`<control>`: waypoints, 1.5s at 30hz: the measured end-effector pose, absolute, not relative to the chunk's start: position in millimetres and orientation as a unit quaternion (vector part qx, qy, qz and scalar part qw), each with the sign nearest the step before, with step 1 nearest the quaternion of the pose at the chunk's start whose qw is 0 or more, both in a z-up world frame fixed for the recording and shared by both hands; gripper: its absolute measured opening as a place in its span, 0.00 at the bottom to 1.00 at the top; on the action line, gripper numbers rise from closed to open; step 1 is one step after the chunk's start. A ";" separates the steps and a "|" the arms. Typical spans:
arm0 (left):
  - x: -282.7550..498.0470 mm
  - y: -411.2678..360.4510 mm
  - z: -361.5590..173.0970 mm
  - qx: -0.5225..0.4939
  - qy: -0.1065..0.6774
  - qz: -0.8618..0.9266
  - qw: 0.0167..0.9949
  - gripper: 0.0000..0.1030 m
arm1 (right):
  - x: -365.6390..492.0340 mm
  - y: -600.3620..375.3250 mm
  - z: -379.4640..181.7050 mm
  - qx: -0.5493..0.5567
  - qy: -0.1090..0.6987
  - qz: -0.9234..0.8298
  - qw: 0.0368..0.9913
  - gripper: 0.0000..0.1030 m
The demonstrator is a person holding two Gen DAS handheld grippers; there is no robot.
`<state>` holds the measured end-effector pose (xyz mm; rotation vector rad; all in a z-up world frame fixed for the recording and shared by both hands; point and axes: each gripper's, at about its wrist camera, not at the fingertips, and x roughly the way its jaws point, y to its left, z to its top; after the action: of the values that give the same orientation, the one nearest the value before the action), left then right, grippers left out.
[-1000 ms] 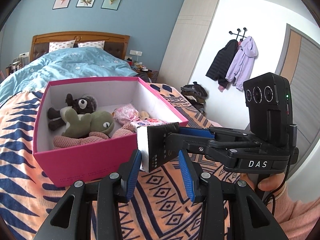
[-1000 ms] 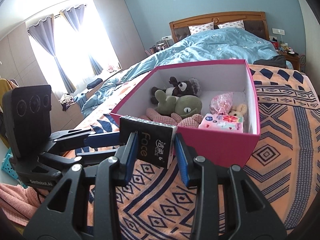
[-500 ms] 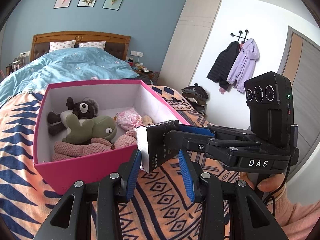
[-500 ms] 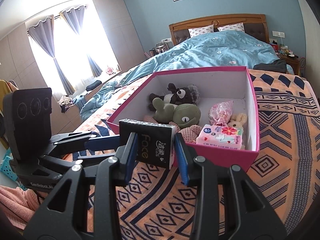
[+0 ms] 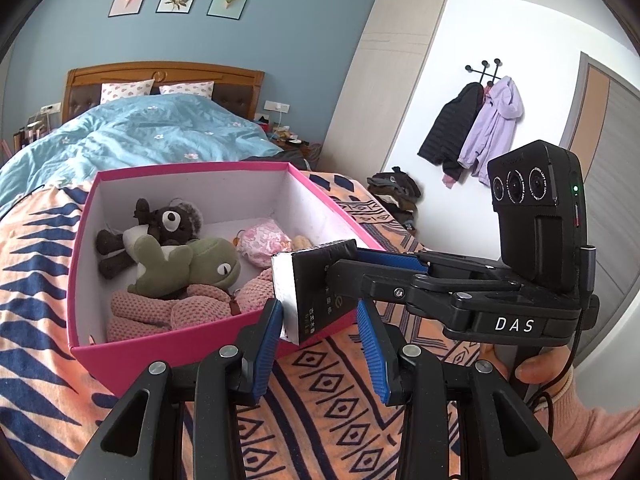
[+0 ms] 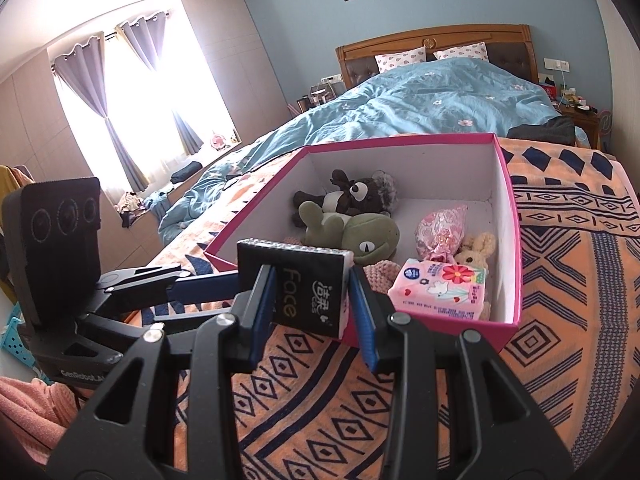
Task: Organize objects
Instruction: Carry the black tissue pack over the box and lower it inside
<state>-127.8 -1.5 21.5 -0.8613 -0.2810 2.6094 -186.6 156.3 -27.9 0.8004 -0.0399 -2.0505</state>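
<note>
I hold my right gripper (image 6: 312,304) level and pointing toward the pink box (image 6: 510,240), its blue pads closed against the two sides of a black tissue pack (image 6: 296,286) printed "Face". The pack hangs in the air just above the box's near rim, at about 12 o'clock from my fingers. In the left wrist view the same black tissue pack (image 5: 316,292) shows with its white end facing me, pinched by the right gripper (image 5: 340,268), which reaches in from 3 o'clock; my hand (image 5: 536,372) wraps its handle at lower right.

My left gripper (image 5: 320,344) sits low, and its jaws stand apart, holding nothing; the pack floats just beyond its fingertips.

Inside the pink box (image 5: 80,264) lie a green frog plush (image 5: 188,264), a brown bear plush (image 5: 160,224), and a pink knitted toy (image 5: 160,308). The right wrist view also shows a pink tissue packet (image 6: 440,286) at 2 o'clock in the near corner. The box rests on an orange patterned blanket (image 6: 568,280).
</note>
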 end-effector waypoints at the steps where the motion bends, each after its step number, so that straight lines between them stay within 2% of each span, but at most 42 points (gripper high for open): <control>1: -128.8 -1.9 21.3 -0.307 -0.100 0.928 0.188 0.37 | -187.6 155.8 -28.0 0.325 -0.016 -0.830 0.453 0.39; 45: -179.9 -25.9 1.6 -0.336 -0.115 0.920 0.167 0.37 | -233.9 128.4 -45.0 0.362 -0.022 -0.823 0.438 0.39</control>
<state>-179.9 -25.9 1.6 -0.9557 -0.3284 2.6183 -233.9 128.4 -45.0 0.8995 -0.0543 -2.0456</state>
